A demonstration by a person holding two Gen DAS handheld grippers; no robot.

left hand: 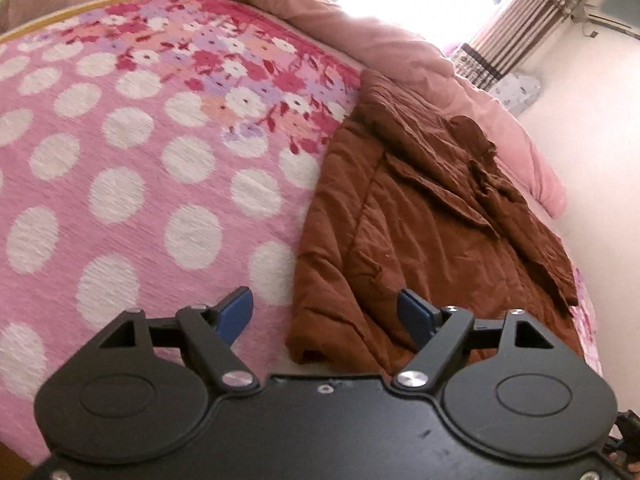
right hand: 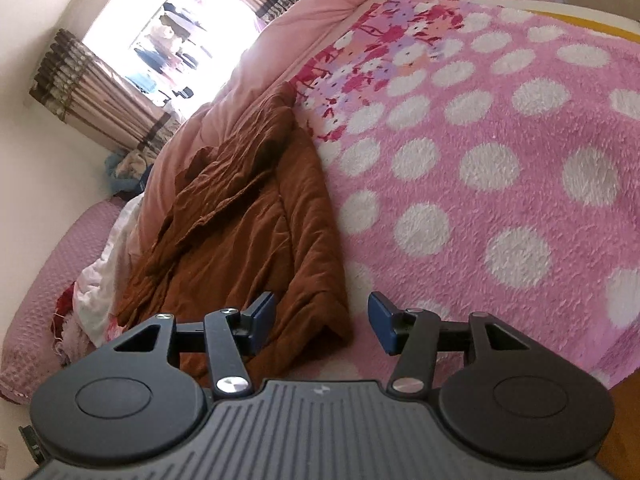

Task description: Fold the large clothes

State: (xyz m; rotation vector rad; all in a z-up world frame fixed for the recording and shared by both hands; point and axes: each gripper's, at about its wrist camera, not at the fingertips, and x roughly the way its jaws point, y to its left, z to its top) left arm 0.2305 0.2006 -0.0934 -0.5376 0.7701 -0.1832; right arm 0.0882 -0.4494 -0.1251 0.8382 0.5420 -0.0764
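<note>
Both grippers hover over the bed with their blue pads spread and nothing between them. From the left wrist view, the left gripper (left hand: 324, 314) stands wide open just above the near corner of the brown garment (left hand: 424, 216); its right pad sits over the brown cloth and its left pad over the pink blanket (left hand: 132, 168), and neither can be seen pressing on anything. From the right wrist view, the right gripper (right hand: 322, 320) is open a little less wide, its left pad over the folded near edge of the brown garment (right hand: 248, 216) and its right pad over the dotted pink blanket (right hand: 500, 168).

That garment lies creased and partly doubled over along one side of the bed, running away from the cameras toward the window (right hand: 168, 36), touching a plain pink quilt (right hand: 296, 28) on its outer side. On its other side the blanket lies flat and bare across most of the bed, giving wide open room. Close beyond the quilt side is the wall (left hand: 592, 128).
</note>
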